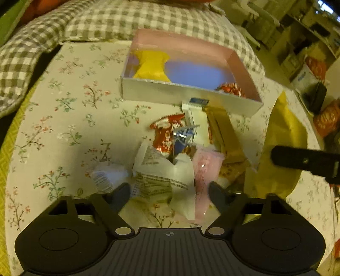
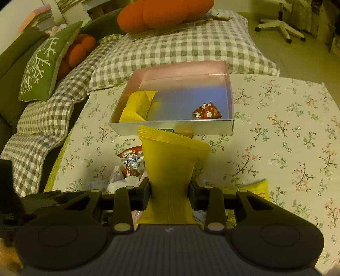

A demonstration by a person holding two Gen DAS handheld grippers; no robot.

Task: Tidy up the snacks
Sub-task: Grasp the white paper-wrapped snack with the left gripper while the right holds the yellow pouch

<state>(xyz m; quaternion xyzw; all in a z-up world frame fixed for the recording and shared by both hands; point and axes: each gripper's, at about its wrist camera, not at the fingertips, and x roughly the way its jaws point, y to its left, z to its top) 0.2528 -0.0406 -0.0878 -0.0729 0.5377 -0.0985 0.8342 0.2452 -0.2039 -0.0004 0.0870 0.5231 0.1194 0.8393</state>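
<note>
- Floral cloth (image 2: 276, 127), cream with small pink and green sprigs, covers the flat surface where everything sits.
- Grey-and-white checked bedding (image 2: 170, 48) lies crumpled beyond the cloth, with a green cushion (image 2: 40, 68) bearing a white branch pattern and an orange pillow (image 2: 163, 12) further back.
- Near the far edge of the cloth stands a shallow open box (image 2: 230, 102) with pale outer walls and a pinkish inside.
- Inside the box, a yellow packet (image 2: 138, 106) lies against its left wall and a small red wrapped sweet (image 2: 206, 112) rests near the right front corner.
- On the cloth just in front of the box lies a loose pile of snacks (image 1: 170, 148): red wrappers, a blue-and-silver one, a gold bar, a pink sachet and crinkled white packets with printed text.
- The right gripper (image 2: 170, 189) is clenched on a tall yellow snack pouch (image 2: 172, 157), both pads pressing its narrowed middle, its crimped top flaring out towards the box.
- Another yellow packet (image 2: 255, 189) lies flat on the cloth just to the right of that gripper.
- The left gripper (image 1: 170, 191) hangs over the near edge of the pile, its jaws apart with white and pink wrappers between them, and the fingers (image 1: 121, 193) do not visibly press on anything.
</note>
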